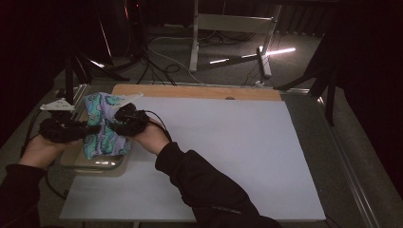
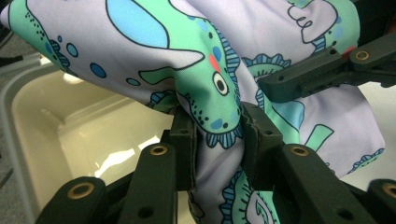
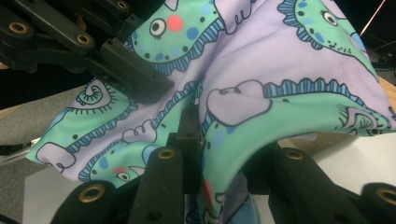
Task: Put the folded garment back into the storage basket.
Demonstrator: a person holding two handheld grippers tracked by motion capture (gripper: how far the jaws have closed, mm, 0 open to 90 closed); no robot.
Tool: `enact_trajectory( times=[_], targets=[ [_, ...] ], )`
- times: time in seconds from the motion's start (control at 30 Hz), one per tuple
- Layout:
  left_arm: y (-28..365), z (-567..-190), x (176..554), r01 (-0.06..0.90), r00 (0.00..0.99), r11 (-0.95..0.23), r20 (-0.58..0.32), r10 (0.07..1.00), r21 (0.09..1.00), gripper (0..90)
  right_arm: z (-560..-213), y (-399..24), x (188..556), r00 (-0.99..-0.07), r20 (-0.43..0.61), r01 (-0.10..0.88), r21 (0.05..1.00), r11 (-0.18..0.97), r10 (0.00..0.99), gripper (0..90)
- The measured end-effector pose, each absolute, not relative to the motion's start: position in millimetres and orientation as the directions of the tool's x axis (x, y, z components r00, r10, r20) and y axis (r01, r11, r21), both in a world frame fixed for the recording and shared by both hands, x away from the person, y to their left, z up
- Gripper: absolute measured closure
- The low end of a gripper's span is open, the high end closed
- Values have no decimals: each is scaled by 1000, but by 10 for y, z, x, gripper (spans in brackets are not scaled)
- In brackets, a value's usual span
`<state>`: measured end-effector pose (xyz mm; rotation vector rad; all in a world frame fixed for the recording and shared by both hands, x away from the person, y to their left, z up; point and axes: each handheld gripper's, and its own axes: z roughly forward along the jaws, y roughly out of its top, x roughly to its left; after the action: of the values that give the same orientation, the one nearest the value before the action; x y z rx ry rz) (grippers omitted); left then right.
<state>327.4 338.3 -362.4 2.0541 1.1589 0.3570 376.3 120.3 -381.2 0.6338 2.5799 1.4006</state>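
Note:
A lilac cloth printed with green and blue dinosaurs [image 1: 105, 124] hangs bunched at the table's left edge, over a clear plastic tub [image 1: 95, 165]. My left gripper [image 1: 90, 128] is shut on the cloth [image 2: 205, 60] from the left; its jaws pinch a fold, seen in the left gripper view. My right gripper [image 1: 119, 124] is shut on the cloth [image 3: 280, 65] from the right, a fold caught between its jaws. The two grippers sit close together, each showing in the other's view as a black jaw. The tub's pale inside [image 2: 79, 126] lies under the cloth.
A white sheet [image 1: 218, 152] covers the wooden table [image 1: 190, 91]. Beyond the table stand a desk frame [image 1: 195, 42], cables on the floor and dark tripod legs [image 1: 328, 80]. A metal rail [image 1: 351, 175] runs along the right side.

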Motion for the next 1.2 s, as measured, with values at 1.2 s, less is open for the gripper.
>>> enact_trajectory(
  times=[1.2],
  targets=[
    [3611, -4144, 3473, 693, 504, -382, -32, 863, 612, 690, -4429, 1730, 3800, -856, 74, 365, 789, 495, 512, 710]
  ],
)
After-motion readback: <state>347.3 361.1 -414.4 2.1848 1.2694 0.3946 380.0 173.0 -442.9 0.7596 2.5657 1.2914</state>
